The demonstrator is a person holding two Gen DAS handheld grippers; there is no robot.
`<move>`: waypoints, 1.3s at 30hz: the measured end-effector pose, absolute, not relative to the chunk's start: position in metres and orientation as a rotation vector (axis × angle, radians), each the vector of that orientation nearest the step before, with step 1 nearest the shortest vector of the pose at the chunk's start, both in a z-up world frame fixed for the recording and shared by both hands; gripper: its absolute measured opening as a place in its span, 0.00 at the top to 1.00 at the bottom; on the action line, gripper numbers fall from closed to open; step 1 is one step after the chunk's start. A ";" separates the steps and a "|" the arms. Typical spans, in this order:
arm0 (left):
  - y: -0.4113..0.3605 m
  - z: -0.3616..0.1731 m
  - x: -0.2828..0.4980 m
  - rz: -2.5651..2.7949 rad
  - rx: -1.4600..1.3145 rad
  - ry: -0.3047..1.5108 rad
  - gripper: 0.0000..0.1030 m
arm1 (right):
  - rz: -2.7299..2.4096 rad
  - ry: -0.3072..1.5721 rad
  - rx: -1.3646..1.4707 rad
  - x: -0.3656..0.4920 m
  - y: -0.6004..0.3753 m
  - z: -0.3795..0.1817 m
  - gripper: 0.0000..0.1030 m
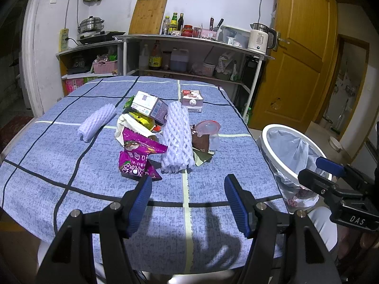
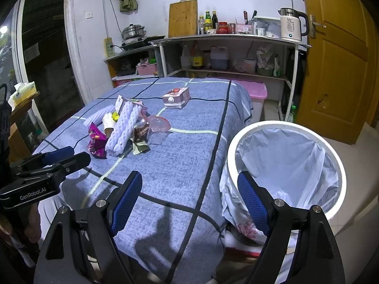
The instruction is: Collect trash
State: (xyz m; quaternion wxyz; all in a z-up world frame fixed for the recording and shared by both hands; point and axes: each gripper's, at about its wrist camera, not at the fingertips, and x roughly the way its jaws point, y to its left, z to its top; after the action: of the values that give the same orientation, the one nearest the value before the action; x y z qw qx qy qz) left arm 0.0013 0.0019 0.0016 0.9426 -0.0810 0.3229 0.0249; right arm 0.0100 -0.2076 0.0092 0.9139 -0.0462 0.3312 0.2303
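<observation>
On the table, a heap of trash lies untouched; both hand-held grippers stand spread wide with nothing between their pads.

Farthest left on the blue checked table lies a small foam net sleeve, apart from the pile. Next come purple snack wrappers at the near edge of the pile, with a cardboard box behind them, then a long foam net sleeve and a clear plastic cup touching a brown wrapper. A small carton sits alone behind. The left hand-held gripper hovers near the table's front edge. Right of the table stands the white trash bin with its liner, just beside the right hand-held gripper.
</observation>
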 end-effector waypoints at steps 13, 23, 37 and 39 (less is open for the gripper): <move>0.002 0.002 0.001 0.050 -0.167 0.658 0.36 | 0.475 0.682 -0.096 0.010 -0.207 0.009 0.20; -0.005 0.002 -0.001 0.050 -0.167 0.657 0.36 | 0.475 0.682 -0.096 0.010 -0.207 0.009 0.20; -0.005 0.002 -0.001 0.050 -0.170 0.657 0.36 | 0.474 0.681 -0.097 0.009 -0.207 0.009 0.20; -0.005 0.002 -0.001 0.050 -0.170 0.657 0.36 | 0.475 0.682 -0.096 0.009 -0.207 0.009 0.20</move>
State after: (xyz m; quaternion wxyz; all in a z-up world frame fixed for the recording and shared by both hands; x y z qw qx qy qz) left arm -0.0010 -0.0052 0.0017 0.9426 -0.0832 0.3224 0.0245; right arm 0.0092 -0.2070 0.0087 0.9138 -0.0465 0.3311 0.2307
